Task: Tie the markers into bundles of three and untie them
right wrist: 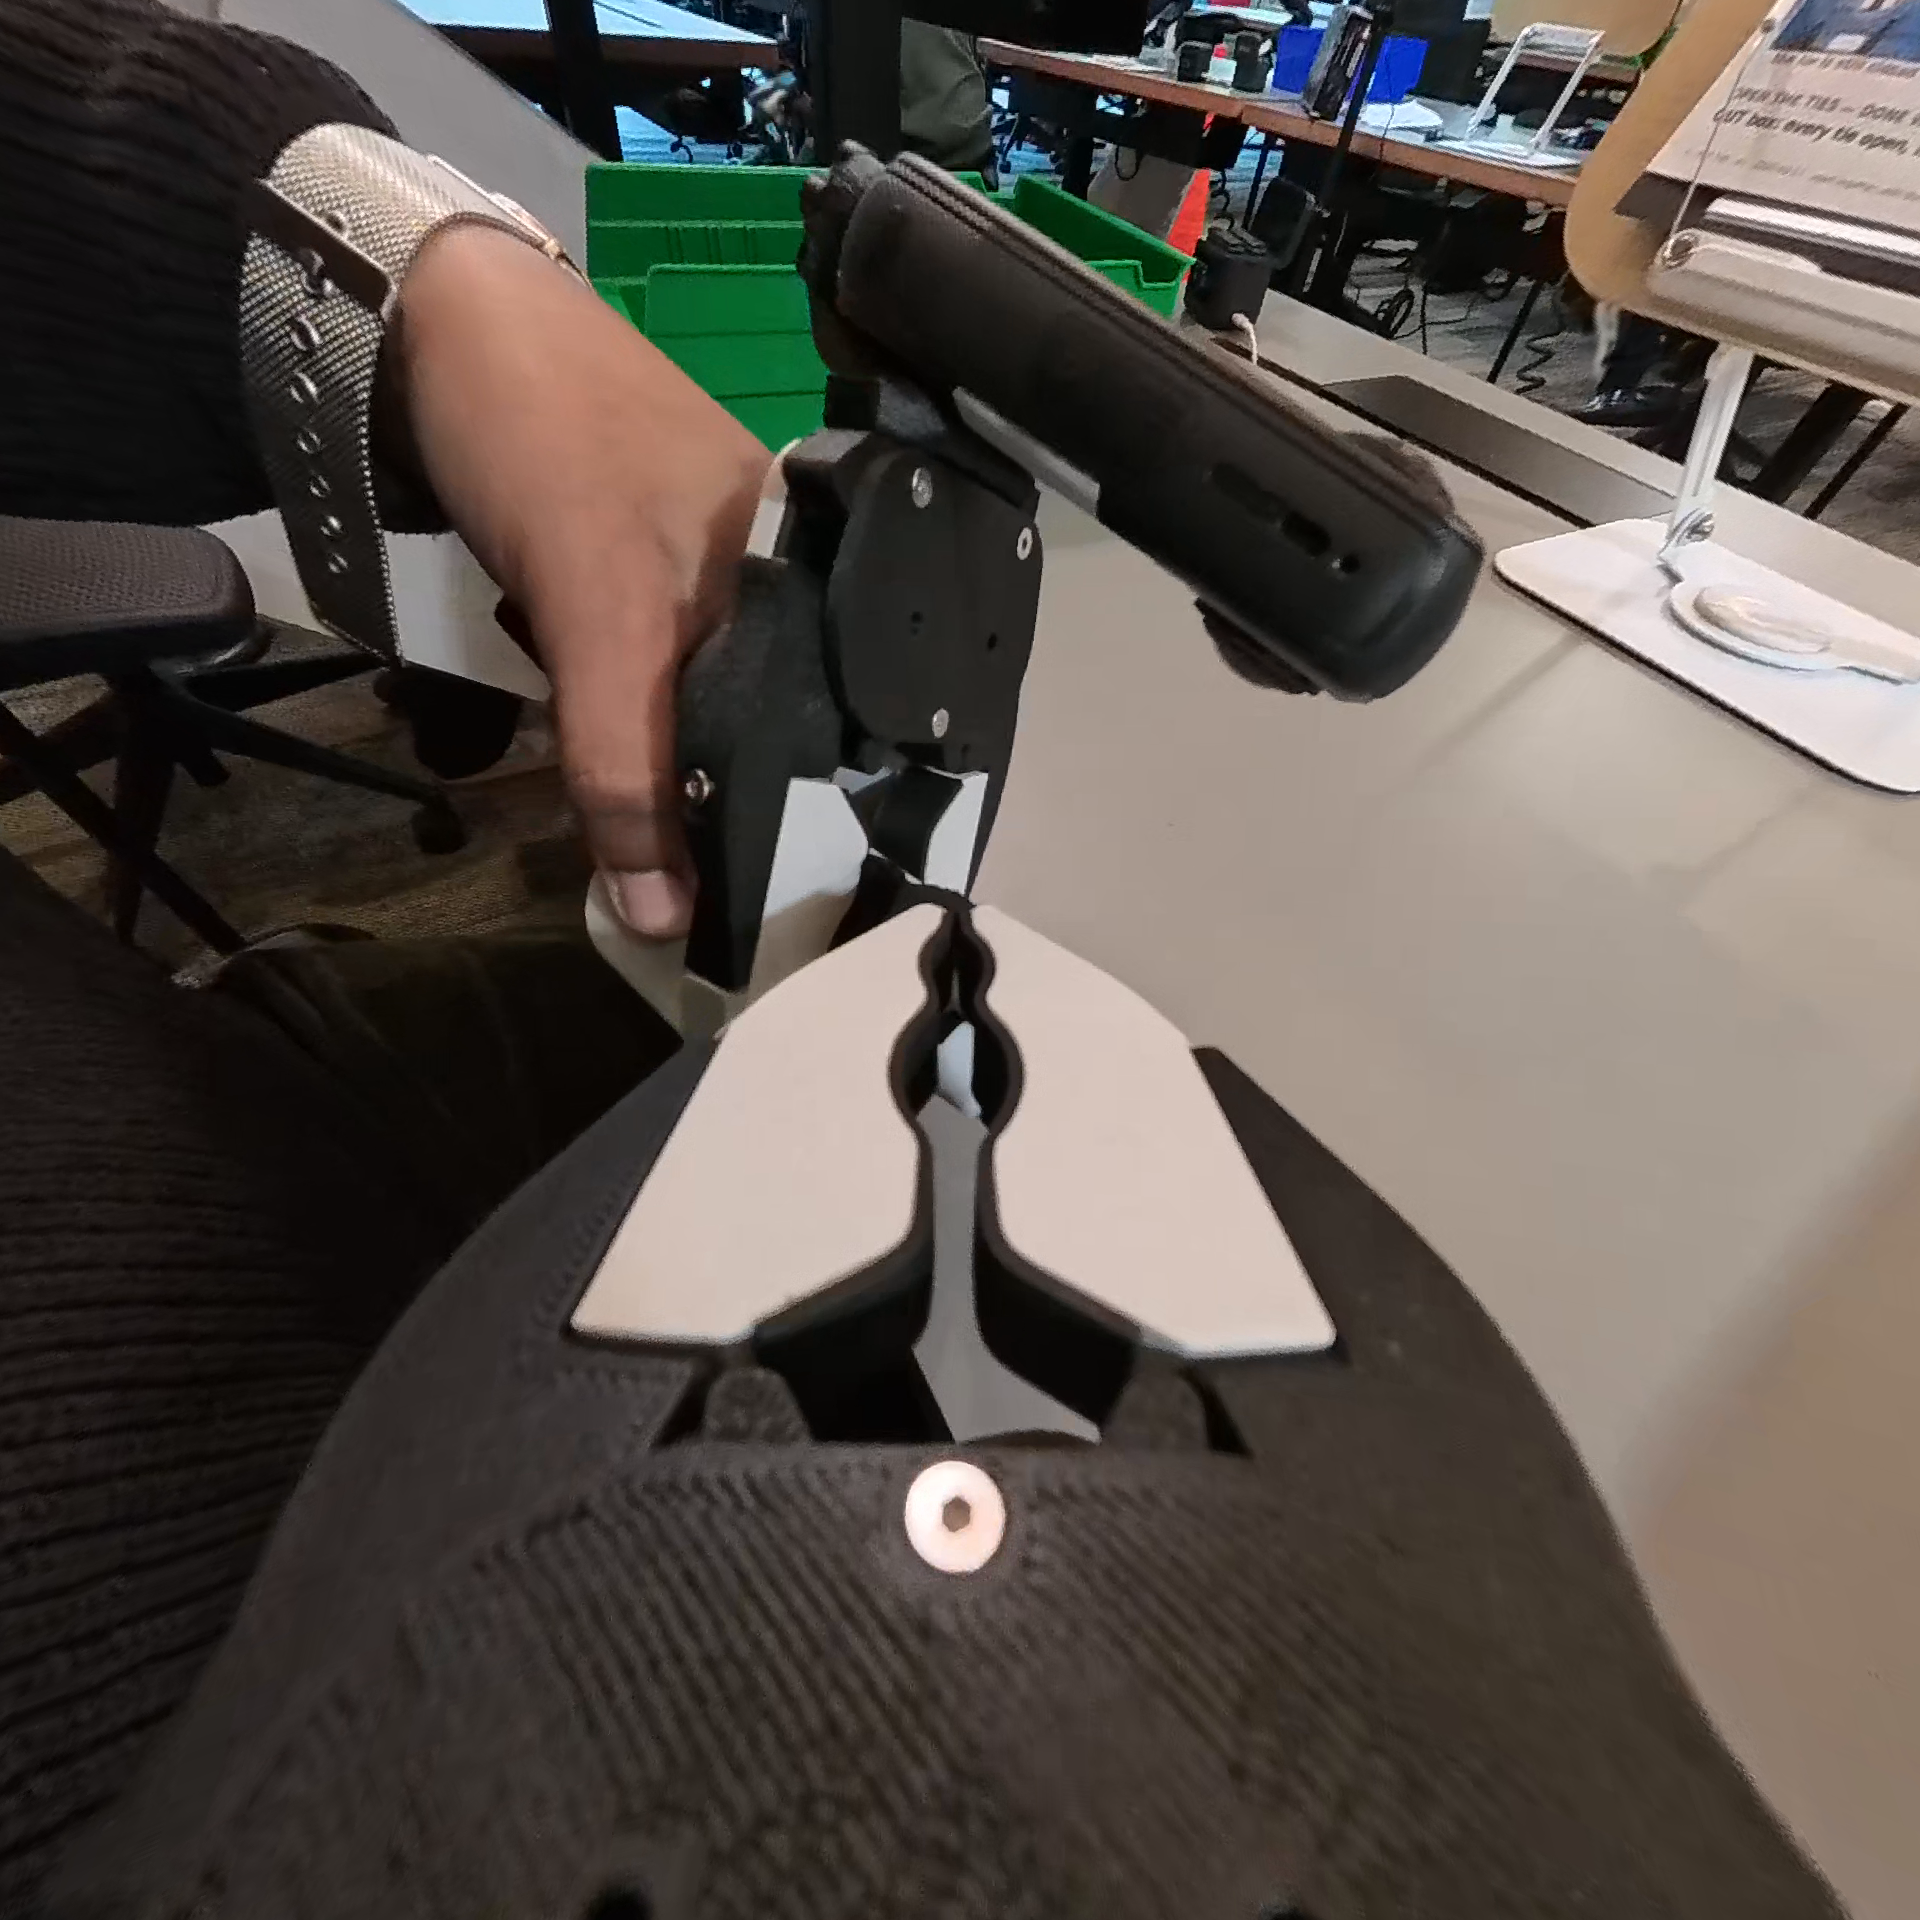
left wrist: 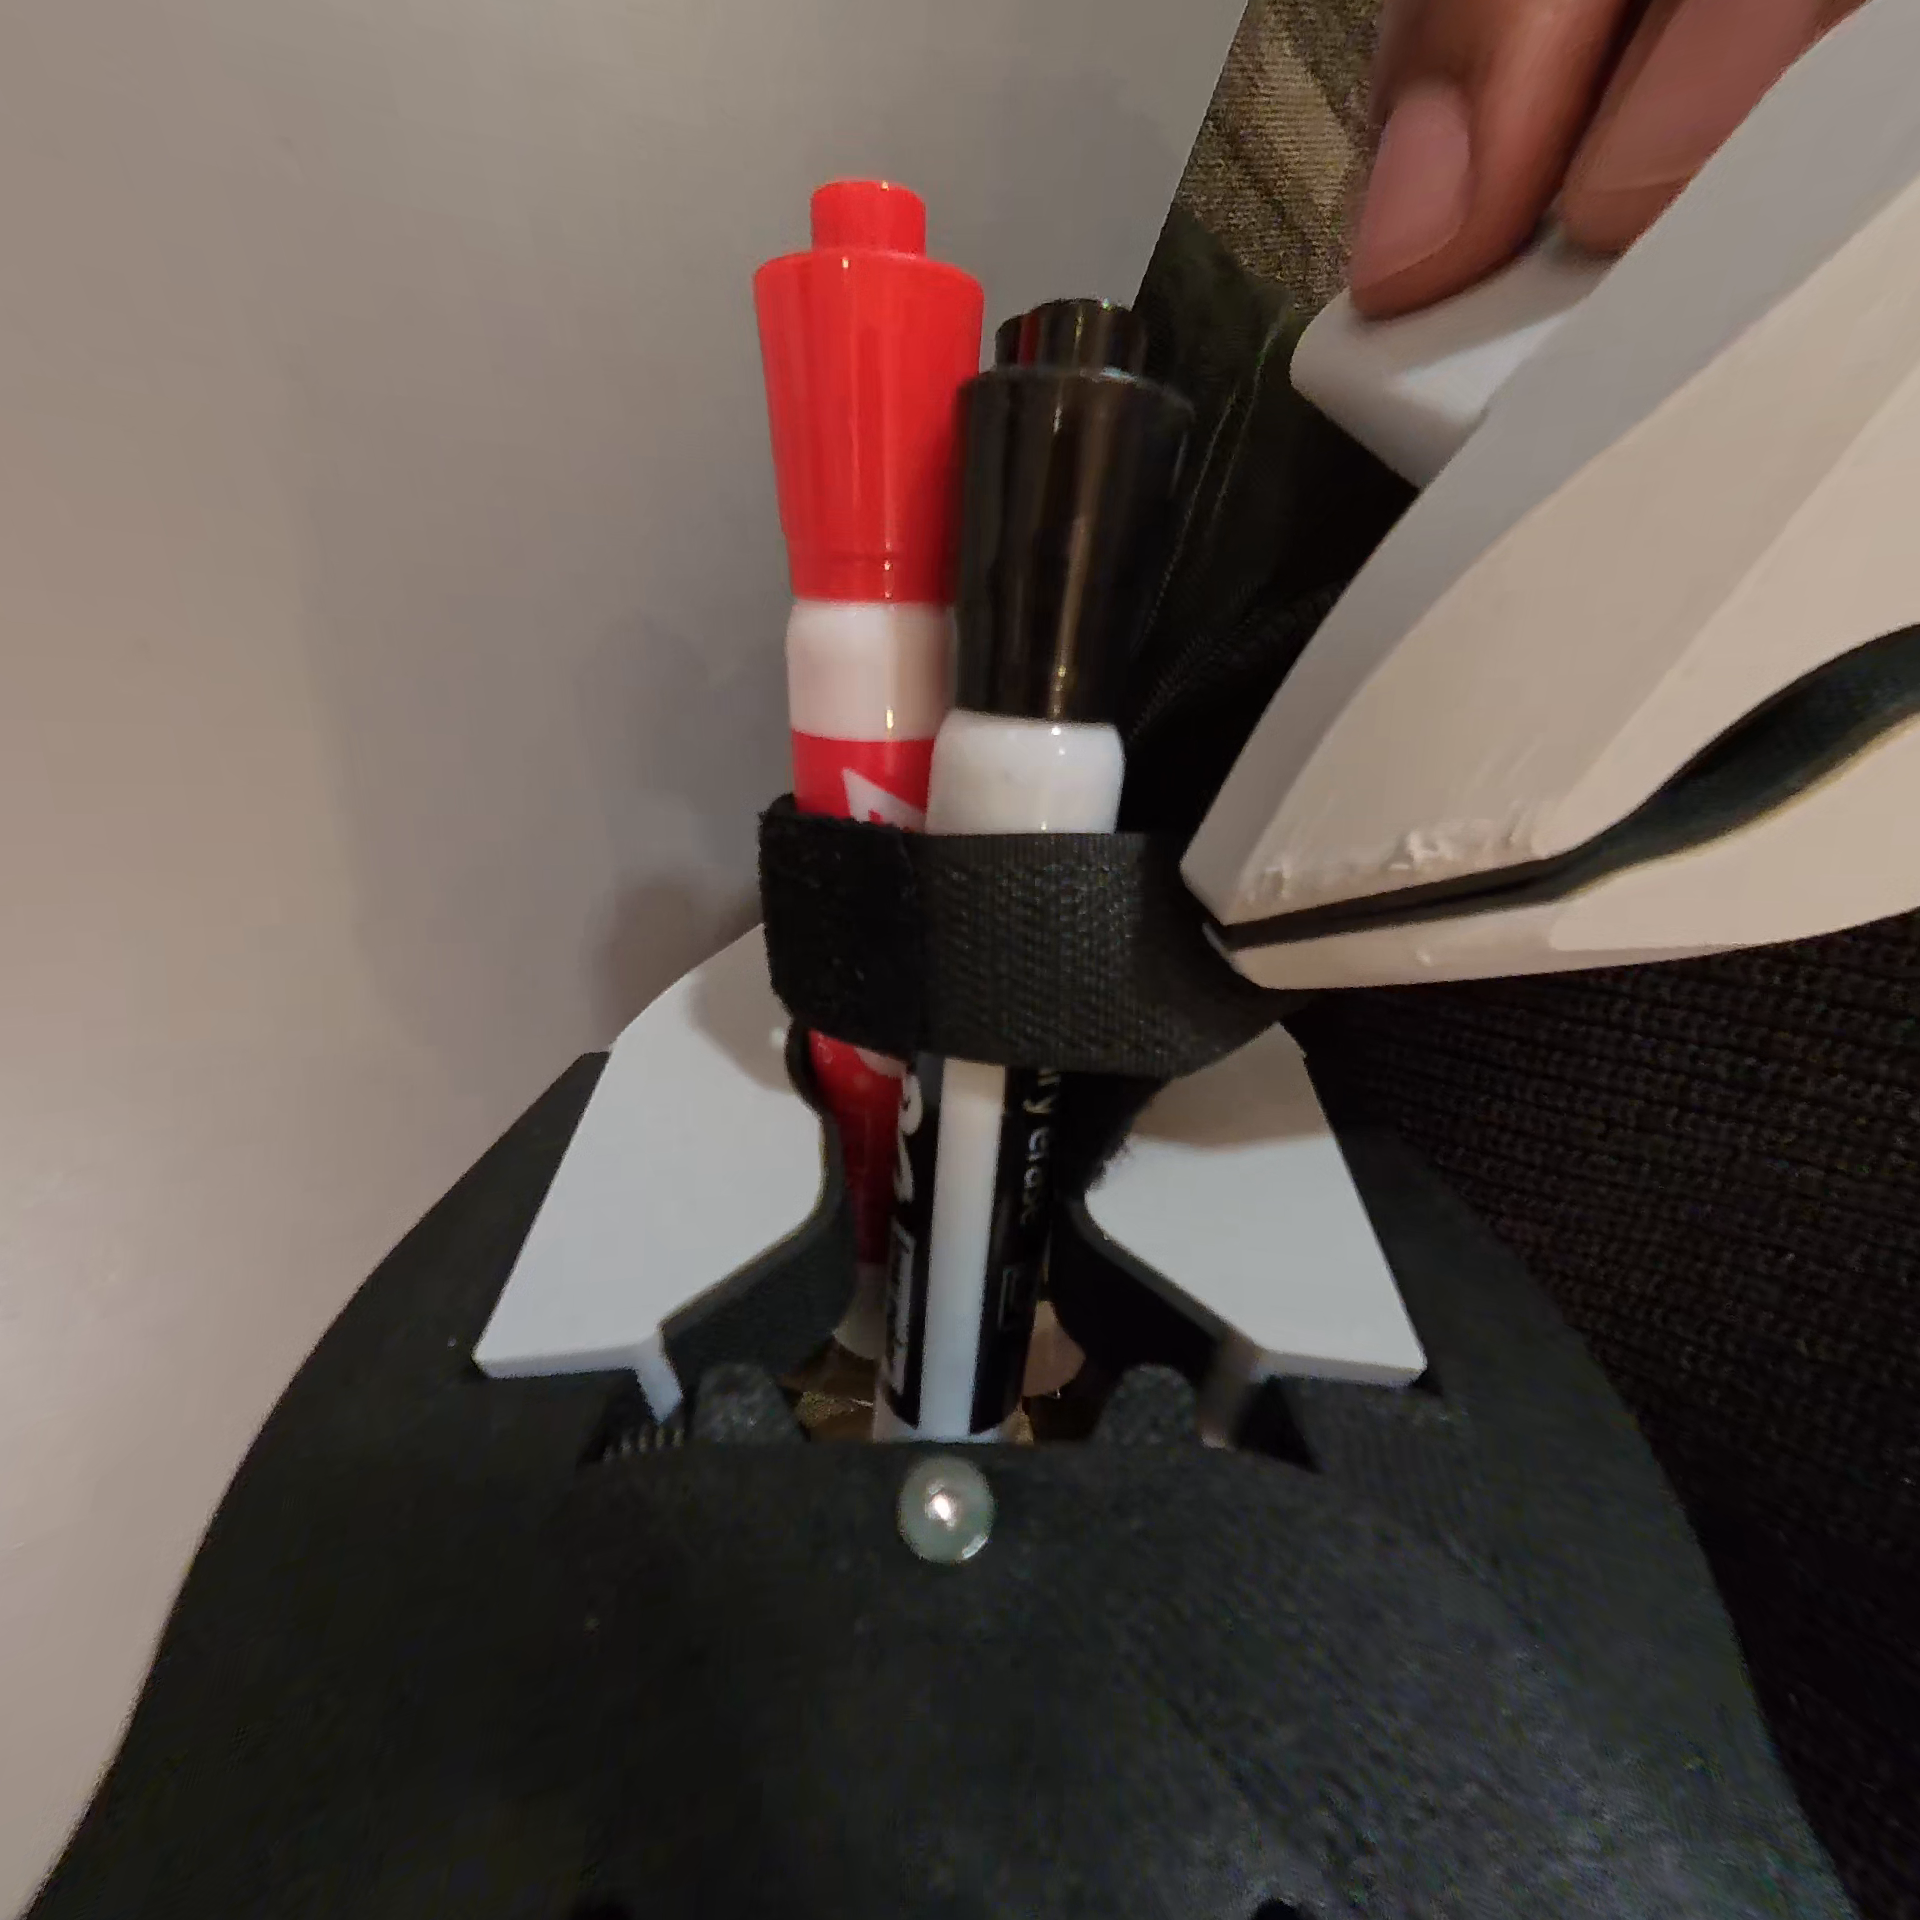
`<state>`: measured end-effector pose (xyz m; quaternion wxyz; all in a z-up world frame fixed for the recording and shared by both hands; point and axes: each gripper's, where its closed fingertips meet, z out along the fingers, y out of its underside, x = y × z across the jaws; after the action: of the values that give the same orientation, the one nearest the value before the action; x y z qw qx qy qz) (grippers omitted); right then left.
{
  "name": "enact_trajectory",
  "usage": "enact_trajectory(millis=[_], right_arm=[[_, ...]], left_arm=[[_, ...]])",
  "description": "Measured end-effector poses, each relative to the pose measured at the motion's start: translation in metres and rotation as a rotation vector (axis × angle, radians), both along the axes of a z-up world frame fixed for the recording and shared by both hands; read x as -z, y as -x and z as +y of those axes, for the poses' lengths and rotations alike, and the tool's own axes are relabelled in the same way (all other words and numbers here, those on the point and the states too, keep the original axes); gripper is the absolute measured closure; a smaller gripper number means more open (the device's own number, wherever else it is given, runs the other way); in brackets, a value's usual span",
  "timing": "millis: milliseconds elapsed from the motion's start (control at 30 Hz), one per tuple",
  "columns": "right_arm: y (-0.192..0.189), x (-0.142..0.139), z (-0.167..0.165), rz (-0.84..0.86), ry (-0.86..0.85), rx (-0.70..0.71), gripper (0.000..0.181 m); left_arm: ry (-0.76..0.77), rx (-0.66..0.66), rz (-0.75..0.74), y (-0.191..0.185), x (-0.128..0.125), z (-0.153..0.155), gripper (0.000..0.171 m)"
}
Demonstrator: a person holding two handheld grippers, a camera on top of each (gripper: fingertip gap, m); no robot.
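Observation:
In the left wrist view my left gripper is shut on a bundle of markers: a red-capped marker, a black-capped marker and another black cap behind it. A black hook-and-loop strap wraps the bundle just above the fingers. My right gripper comes in from the right, shut on the strap's end. In the right wrist view the right gripper is shut, its tips right against the left gripper, which a hand holds. The markers are hidden there.
The grey table spreads to the right. Green bins stand at its far side. A white stand with a sign is at the right. An office chair is at the left. A person's dark sleeve is close by. One gripper's finger ends stand about 8 centimetres off the other's.

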<state>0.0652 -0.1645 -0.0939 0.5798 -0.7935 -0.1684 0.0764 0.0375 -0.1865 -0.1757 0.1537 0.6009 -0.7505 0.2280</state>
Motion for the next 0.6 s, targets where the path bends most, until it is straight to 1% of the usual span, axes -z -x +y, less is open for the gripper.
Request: enact_trajectory(millis=[267, 367, 467, 600], right_arm=[[0.004, 0.002, -0.002, -0.071, -0.017, -0.019, 0.181], [0.009, 0.009, -0.003, -0.124, 0.004, -0.047, 0.181], [0.009, 0.013, -0.002, -0.189, 0.009, -0.034, 0.181], [0.010, 0.012, -0.003, -0.190, 0.003, -0.042, 0.181]], left_arm=[[0.050, -0.018, 0.010, 0.002, -0.001, -0.004, 0.128], [0.051, -0.024, 0.006, 0.001, -0.002, -0.003, 0.128], [0.032, -0.018, 0.006, 0.002, -0.002, -0.001, 0.129], [0.042, -0.024, 0.008, 0.003, -0.001, -0.002, 0.129]])
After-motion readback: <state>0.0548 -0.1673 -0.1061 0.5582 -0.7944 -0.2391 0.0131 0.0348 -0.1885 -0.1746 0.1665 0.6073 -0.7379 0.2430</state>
